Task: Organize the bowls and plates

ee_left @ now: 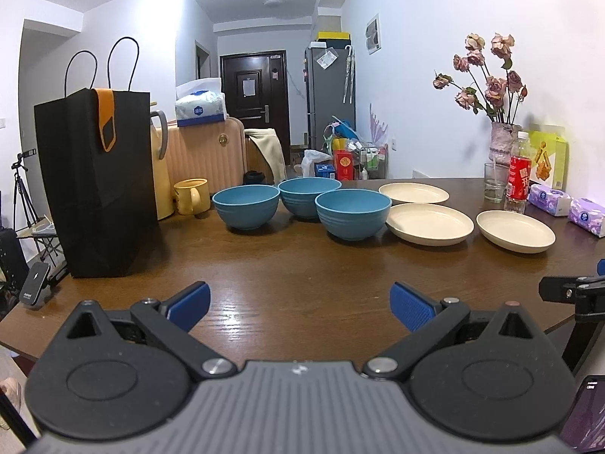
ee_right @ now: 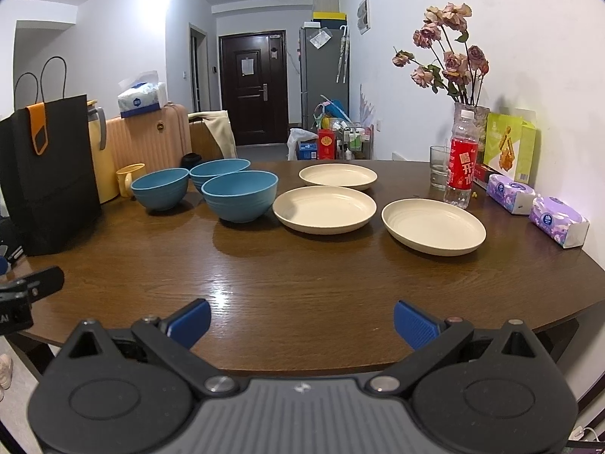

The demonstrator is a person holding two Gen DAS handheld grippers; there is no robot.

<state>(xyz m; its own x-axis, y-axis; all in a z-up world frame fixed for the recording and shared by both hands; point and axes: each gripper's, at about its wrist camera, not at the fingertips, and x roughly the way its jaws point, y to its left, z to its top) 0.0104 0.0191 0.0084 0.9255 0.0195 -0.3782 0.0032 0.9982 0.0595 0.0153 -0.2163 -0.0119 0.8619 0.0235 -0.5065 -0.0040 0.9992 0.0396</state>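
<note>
Three blue bowls stand apart on the brown table (ee_left: 287, 265): a left bowl (ee_left: 245, 206), a rear bowl (ee_left: 309, 196) and a nearer bowl (ee_left: 352, 213). To their right lie three cream plates: a far plate (ee_left: 413, 193), a middle plate (ee_left: 429, 223) and a right plate (ee_left: 515, 230). The right wrist view shows the same bowls (ee_right: 239, 195) and plates (ee_right: 433, 225). My left gripper (ee_left: 300, 304) is open over the table's near part, well short of the bowls. My right gripper (ee_right: 301, 321) is open near the front edge. Both are empty.
A black paper bag (ee_left: 94, 181) stands at the table's left, with a yellow mug (ee_left: 192, 196) behind it. At the right are a vase of dried roses (ee_right: 467, 121), a glass (ee_right: 438, 168), a red-labelled bottle (ee_right: 460, 162), tissue packs (ee_right: 559, 225) and a green box (ee_right: 508, 147).
</note>
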